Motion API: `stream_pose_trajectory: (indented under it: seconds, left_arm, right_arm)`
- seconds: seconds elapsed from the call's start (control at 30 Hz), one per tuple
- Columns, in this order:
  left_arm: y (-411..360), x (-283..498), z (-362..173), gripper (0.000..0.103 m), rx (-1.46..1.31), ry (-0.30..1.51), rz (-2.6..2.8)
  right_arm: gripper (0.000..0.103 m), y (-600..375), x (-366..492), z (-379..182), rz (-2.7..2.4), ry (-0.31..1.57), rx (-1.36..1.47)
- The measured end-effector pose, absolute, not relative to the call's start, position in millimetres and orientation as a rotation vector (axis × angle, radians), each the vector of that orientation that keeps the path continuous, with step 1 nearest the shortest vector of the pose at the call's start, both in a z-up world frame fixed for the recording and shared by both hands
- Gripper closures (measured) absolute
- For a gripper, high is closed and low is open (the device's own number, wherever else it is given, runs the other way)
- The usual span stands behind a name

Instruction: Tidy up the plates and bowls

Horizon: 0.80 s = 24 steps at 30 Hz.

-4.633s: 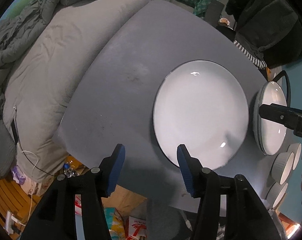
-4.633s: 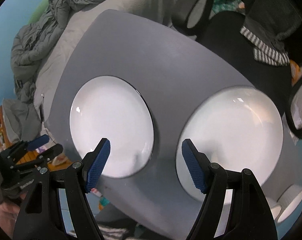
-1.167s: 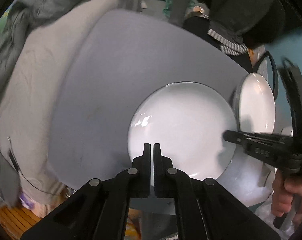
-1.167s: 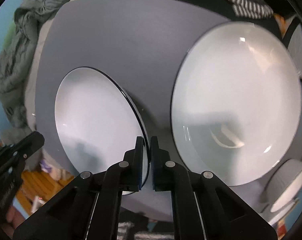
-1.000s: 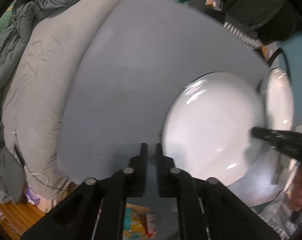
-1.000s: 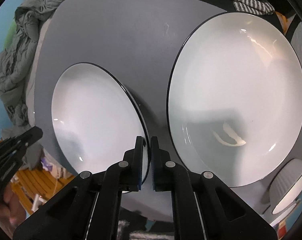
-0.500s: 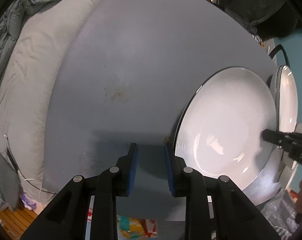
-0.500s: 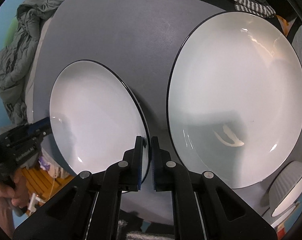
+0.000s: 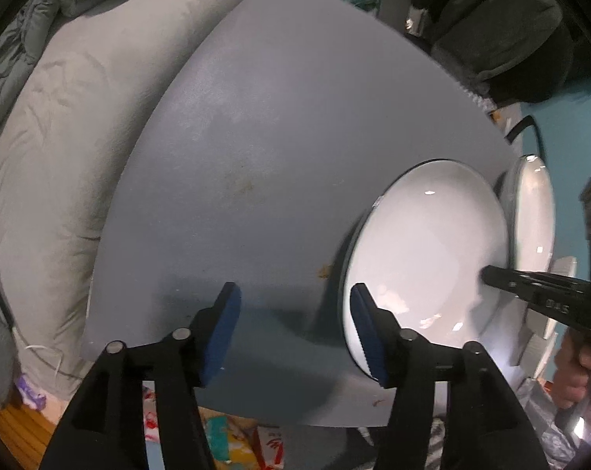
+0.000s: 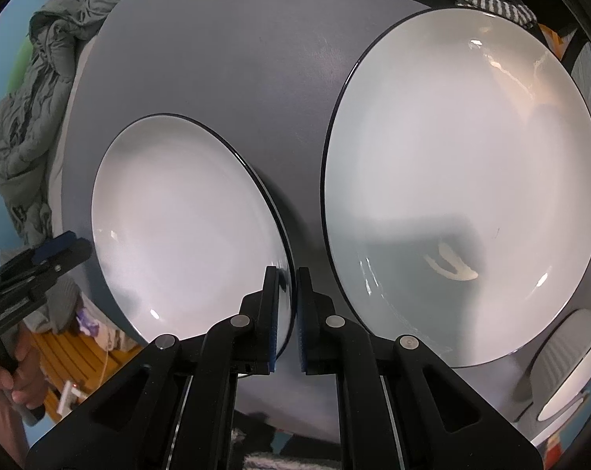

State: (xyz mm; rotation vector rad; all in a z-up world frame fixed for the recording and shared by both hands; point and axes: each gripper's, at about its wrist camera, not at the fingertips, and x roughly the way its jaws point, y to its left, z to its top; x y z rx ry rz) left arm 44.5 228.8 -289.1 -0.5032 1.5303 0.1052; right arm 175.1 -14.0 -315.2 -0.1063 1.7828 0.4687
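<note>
My right gripper is shut on the near rim of a white plate with a dark edge, holding it tilted above the grey table. A larger white plate lies flat on the table to its right. In the left wrist view the held plate stands tilted at the right, with the right gripper on its far rim. My left gripper is open and empty, just left of that plate, over the table's near edge.
Ribbed grey bowls with white insides sit at the table's right corner. A grey duvet lies along the table's left side. Dark clothing is heaped beyond the far edge. Litter lies on the floor below the near edge.
My left gripper let go of the plate's rim, moved left off it and opened wide. My right gripper stayed shut on the plate and tilted it up a little.
</note>
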Motion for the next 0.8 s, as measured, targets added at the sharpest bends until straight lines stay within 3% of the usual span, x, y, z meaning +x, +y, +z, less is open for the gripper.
stream_pose_trajectory:
  seconds: [0.13,0.6,0.67,0.73,0.8]
  left_arm:
    - [227,44,-286,0.035,-0.526,1.513,0.093]
    - [224,59,-305,0.036,-0.516,1.576,0.000]
    - [221,60,-307,0.041,-0.520,1.582,-0.011]
    - [219,62,-309,0.061,-0.529,1.586,-0.018]
    - [218,64,-310,0.068,-0.534,1.591,-0.024]
  right_arm:
    - [0.095,-16,176,-317,0.463,1.787,-0.099]
    - [0.095,-18,174,-319,0.436,1.766,-0.101]
    - [0.094,-20,174,-319,0.438,1.757,-0.093]
    - [0.094,-22,174,-319,0.440,1.748,-0.083]
    - [0.094,-25,175,-320,0.440,1.741,-0.074]
